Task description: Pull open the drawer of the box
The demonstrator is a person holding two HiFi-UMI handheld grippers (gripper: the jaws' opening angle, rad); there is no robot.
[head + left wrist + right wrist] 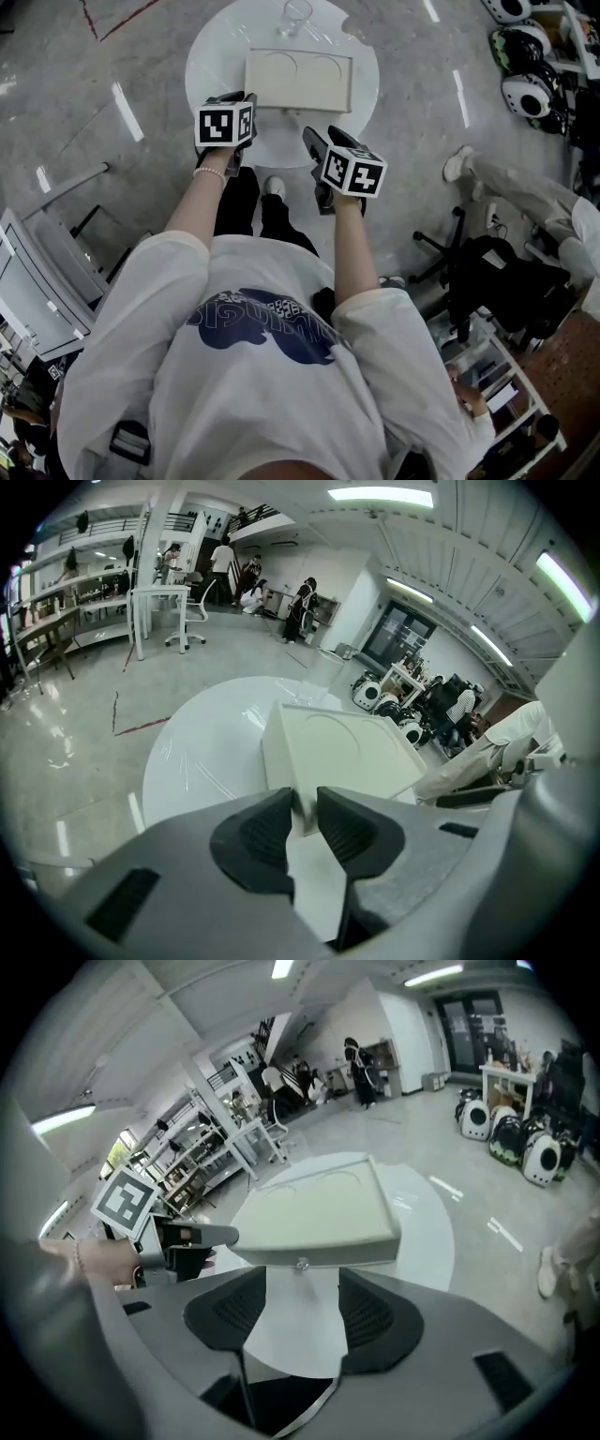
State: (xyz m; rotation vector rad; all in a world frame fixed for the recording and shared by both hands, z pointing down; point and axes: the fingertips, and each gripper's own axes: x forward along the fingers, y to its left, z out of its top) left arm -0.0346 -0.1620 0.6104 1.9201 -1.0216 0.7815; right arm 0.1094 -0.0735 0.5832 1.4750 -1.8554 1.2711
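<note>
1. Box (298, 80) sits near the middle of the round white table (202, 56). Its drawer front w/ small knob (301, 1265) faces the person, and the drawer looks shut.
2. Left gripper (305, 803): jaws clamped on the box's near-left corner, steadying it.
3. Right gripper (302, 1286): jaws apart, nothing held. The knob is just ahead, in line w/ the gap and not touched.
4. Risk: the knob is small — jaws closing off-centre or too shallow would likely slip off on the pull.
5. Risk: the left grip holds only a corner — if it slips, the whole box prob. slides toward the table edge instead of the drawer opening.
6. Glass (294, 17) stands just behind the box. A shove backward could tip it.
</note>
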